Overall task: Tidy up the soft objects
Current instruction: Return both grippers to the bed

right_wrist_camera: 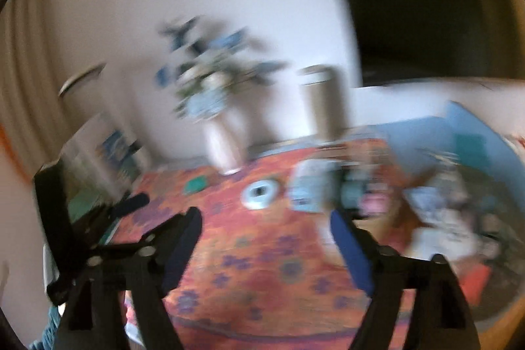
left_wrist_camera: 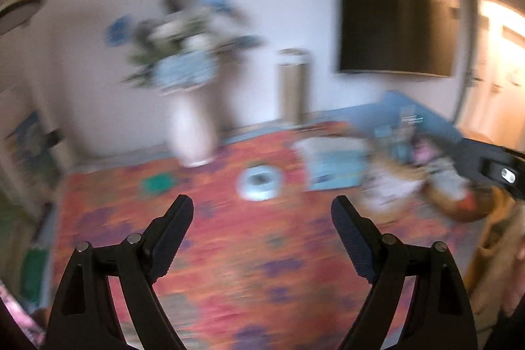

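- Both views are smeared with motion blur, so fine detail is lost.
- The left claw [left_wrist_camera: 262, 209] hangs above the table [left_wrist_camera: 229, 268] with its jaws spread wide and nothing between them.
- The right claw [right_wrist_camera: 265, 215] is likewise spread wide and empty, above the near part of the same table [right_wrist_camera: 262, 284].
- The table is covered by a red-orange patterned cloth [left_wrist_camera: 210, 238] with purple flower shapes.
- The soft objects form a jumbled pile [left_wrist_camera: 426, 179] at the table's right edge, partly in front of a blue box [left_wrist_camera: 413, 117]; what each piece is cannot be told through the blur.
- In the right wrist view the same pile [right_wrist_camera: 439, 212] spreads along the right edge, well apart from the claw.
- A pale blue round dish [left_wrist_camera: 261, 181] sits near the middle of the table, toward the far edge.
- A light blue flat item [left_wrist_camera: 334, 166] lies just right of the dish.
- A white vase of blue and white flowers [left_wrist_camera: 193, 127] stands at the far edge, left of centre.
- A tall pale cylinder [left_wrist_camera: 293, 86] stands at the far edge, right of the vase.
- A small green square [left_wrist_camera: 157, 182] lies near the vase.
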The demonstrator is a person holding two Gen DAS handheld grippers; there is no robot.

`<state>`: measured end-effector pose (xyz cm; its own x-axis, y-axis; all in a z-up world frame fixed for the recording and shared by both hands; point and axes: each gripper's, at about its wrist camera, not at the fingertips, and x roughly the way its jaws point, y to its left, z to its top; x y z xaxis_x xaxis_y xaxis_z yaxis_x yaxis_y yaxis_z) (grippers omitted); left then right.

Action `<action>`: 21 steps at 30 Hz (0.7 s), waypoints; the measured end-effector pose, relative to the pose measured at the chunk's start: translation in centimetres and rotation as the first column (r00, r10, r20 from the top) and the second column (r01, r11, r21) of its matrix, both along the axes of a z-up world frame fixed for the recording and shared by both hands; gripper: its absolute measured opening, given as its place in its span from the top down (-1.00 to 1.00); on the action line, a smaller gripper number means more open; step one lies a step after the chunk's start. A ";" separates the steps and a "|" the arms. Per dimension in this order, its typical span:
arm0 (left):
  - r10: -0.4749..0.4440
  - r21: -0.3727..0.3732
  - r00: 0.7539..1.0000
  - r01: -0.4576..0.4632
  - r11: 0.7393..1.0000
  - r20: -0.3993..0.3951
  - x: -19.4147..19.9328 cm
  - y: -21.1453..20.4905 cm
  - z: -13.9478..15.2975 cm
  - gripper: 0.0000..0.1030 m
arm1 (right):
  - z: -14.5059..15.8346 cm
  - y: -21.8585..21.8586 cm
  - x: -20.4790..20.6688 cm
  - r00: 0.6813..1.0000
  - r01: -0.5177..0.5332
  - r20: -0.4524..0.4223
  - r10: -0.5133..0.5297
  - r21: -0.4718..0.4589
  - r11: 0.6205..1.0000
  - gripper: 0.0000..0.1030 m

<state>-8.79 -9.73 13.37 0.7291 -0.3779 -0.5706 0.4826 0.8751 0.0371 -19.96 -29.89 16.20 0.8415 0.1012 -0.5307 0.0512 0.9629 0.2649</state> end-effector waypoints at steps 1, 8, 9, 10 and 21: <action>0.039 0.016 0.999 -0.039 0.999 -0.003 0.8 1.2 -0.4 -0.66 | -0.5 2.2 1.4 0.999 -0.034 -0.015 0.033 -0.025 0.999 -0.62; 0.243 0.062 0.968 -0.239 0.969 -0.066 6.4 8.0 -5.7 -0.66 | -5.9 9.1 10.1 0.986 -0.102 -0.145 0.086 -0.108 0.989 -0.62; 0.257 0.074 0.964 -0.251 0.965 -0.075 7.0 8.3 -6.6 -0.66 | -6.9 9.4 11.1 0.984 -0.098 -0.160 0.079 -0.114 0.989 -0.62; 0.264 0.081 0.961 -0.257 0.963 -0.085 7.5 8.4 -7.5 -0.66 | -7.8 9.6 12.0 0.982 -0.096 -0.172 0.075 -0.119 0.988 -0.62; 0.315 0.108 0.931 -0.300 0.948 -0.182 9.5 9.7 -12.2 -0.66 | -14.8 9.5 16.7 0.961 -0.058 -0.275 0.031 -0.090 0.994 -0.62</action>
